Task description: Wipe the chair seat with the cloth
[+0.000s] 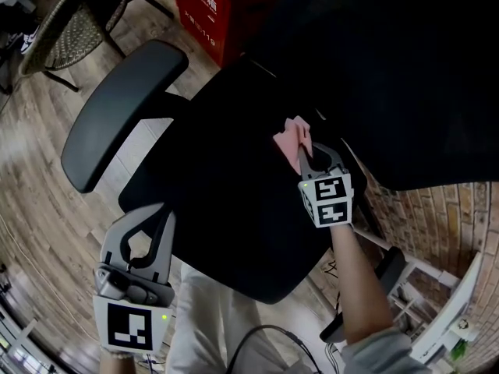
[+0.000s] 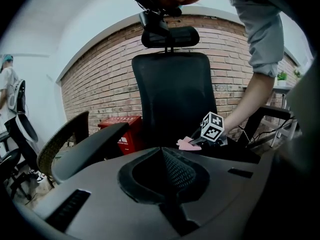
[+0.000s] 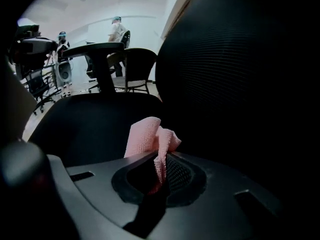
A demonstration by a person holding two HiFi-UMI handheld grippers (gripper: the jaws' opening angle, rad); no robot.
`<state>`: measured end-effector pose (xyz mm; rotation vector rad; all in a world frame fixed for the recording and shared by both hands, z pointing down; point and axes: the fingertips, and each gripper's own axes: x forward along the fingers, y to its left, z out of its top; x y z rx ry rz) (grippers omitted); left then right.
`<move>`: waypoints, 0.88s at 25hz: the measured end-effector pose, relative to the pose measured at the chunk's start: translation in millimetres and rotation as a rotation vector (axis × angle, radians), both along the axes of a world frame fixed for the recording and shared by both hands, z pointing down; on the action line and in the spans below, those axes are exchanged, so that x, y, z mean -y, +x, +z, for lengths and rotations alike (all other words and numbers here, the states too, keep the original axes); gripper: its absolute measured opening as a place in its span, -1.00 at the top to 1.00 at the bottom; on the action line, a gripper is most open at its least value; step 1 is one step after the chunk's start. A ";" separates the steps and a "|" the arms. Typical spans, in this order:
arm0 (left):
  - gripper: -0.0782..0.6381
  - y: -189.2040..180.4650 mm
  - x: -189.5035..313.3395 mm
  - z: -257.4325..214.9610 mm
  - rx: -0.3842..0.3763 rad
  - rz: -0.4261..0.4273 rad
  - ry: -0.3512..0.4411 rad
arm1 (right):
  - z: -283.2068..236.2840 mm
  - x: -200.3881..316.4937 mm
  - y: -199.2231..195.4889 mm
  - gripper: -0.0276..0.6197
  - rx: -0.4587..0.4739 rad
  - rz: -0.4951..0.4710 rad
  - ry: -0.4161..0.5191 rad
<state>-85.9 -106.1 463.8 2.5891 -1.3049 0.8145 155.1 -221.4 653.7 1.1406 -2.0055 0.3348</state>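
A black office chair fills the head view, its seat (image 1: 226,201) in the middle and its backrest (image 1: 390,68) at the upper right. My right gripper (image 1: 301,153) is shut on a pink cloth (image 1: 295,136) at the back right of the seat, close to the backrest. In the right gripper view the cloth (image 3: 145,136) bunches up out of the jaws (image 3: 159,159) over the seat (image 3: 85,129). My left gripper (image 1: 166,218) hangs at the seat's front left edge, shut with nothing in it. The left gripper view (image 2: 162,151) shows the cloth (image 2: 186,143) and the other gripper's marker cube (image 2: 212,126) ahead.
The chair's left armrest (image 1: 121,111) juts out at the upper left. A red box (image 1: 214,6) stands on the wood floor behind it, with a wicker chair (image 1: 70,14) beside it. A brick wall (image 2: 100,79) lies behind. White frames and cables (image 1: 421,287) crowd the right.
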 end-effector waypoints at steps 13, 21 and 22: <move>0.73 2.7 7.4 3.3 -0.006 0.022 -0.003 | 0.2 10.8 79.7 0.74 -0.059 0.259 -0.017; 0.73 -2.5 2.6 -4.6 -0.015 0.002 0.013 | -0.7 -15.1 53.3 0.74 -0.033 0.218 -0.024; 0.73 -3.3 1.6 -6.1 -0.012 0.004 0.017 | -1.2 -20.4 47.6 0.74 -0.035 0.202 -0.024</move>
